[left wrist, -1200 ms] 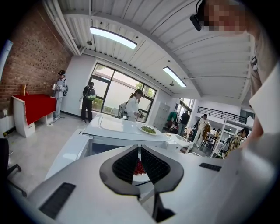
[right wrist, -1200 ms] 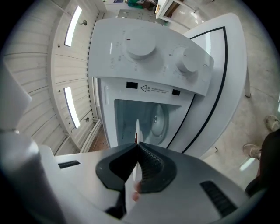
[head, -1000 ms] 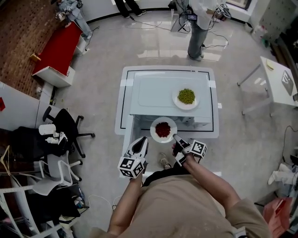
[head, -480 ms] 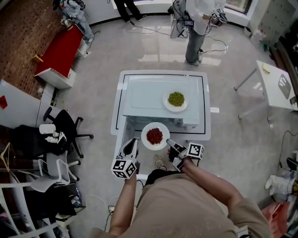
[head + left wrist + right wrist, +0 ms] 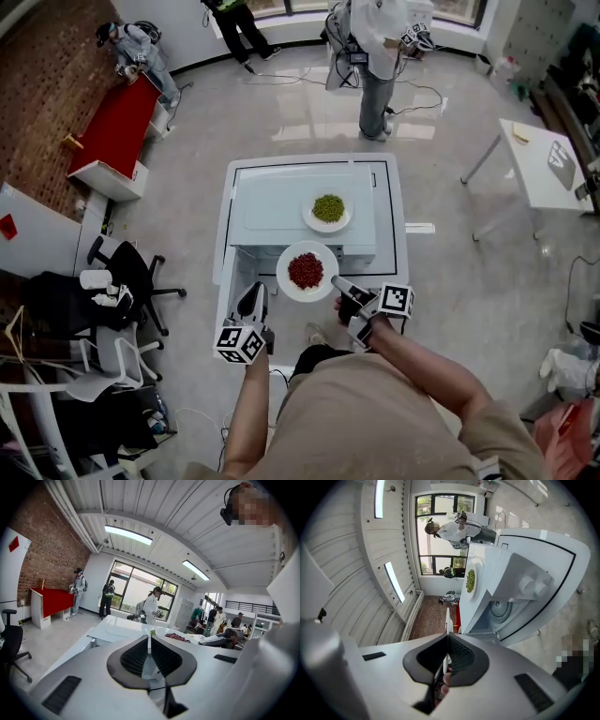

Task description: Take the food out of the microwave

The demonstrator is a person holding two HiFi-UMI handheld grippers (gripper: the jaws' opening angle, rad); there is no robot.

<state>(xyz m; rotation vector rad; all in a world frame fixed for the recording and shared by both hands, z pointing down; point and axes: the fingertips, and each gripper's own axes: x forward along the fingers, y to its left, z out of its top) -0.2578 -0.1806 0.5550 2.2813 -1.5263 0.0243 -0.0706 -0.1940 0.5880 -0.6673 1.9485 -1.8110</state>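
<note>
A white plate of red beans hangs in the air just in front of the white microwave. My right gripper is shut on the plate's near right rim. In the right gripper view the plate shows edge-on between the shut jaws, with the open microwave cavity beyond. A second plate with green peas rests on the microwave's top and also shows as the peas plate. My left gripper hovers left of the bean plate, shut with nothing in it, its tips meeting.
The microwave stands on a white table. A person stands behind it and others further back. A red bench and an office chair are at the left, a white side table at the right.
My right gripper has lifted the bean plate up, closer to the microwave's top edge. The left gripper has risen a little beside it.
</note>
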